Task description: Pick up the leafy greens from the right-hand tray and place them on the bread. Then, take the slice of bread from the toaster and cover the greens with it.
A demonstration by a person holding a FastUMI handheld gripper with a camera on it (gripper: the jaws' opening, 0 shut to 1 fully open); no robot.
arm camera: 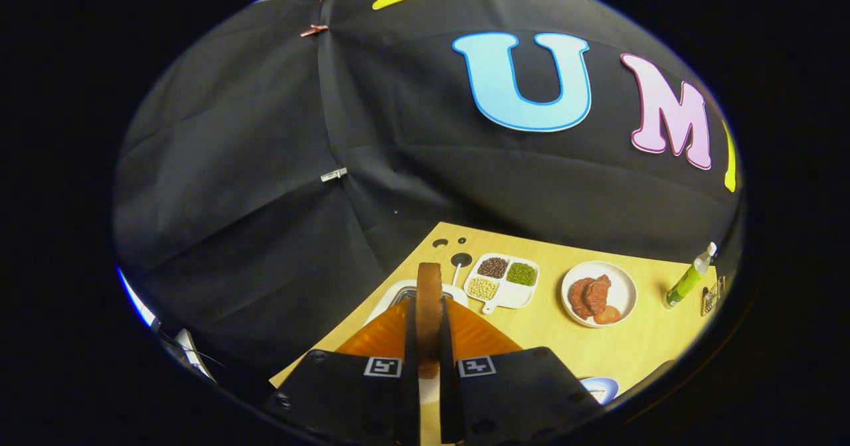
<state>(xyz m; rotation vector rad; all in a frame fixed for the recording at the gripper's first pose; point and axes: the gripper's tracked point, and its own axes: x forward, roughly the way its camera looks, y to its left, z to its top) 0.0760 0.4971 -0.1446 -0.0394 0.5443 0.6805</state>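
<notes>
a: where's the bread now?
b: the slice of bread (429, 300) stands edge-on in my tongs (429, 356), both fingers pressed on it, above the toaster (398, 295).
a: what's left?
b: i judge covering the greens remains; i can't see them.

Here's the slice of bread (429, 300), edge-on with a dry, matt brown crust, pinched between both fingers of the gripper (429, 360), whose housings look like matt moulded plastic. Under it the table (551, 340) shows a pale wood-look top with a smooth satin finish, and the toaster (398, 295) just beyond the fingers has a glossy white shell. Further out, the divided tray (514, 295) and round plate (621, 283) gleam like glazed white ceramic or plastic, the bottle (689, 279) is shiny green plastic, and the wall (265, 167) is matt, creased cloth.
</notes>
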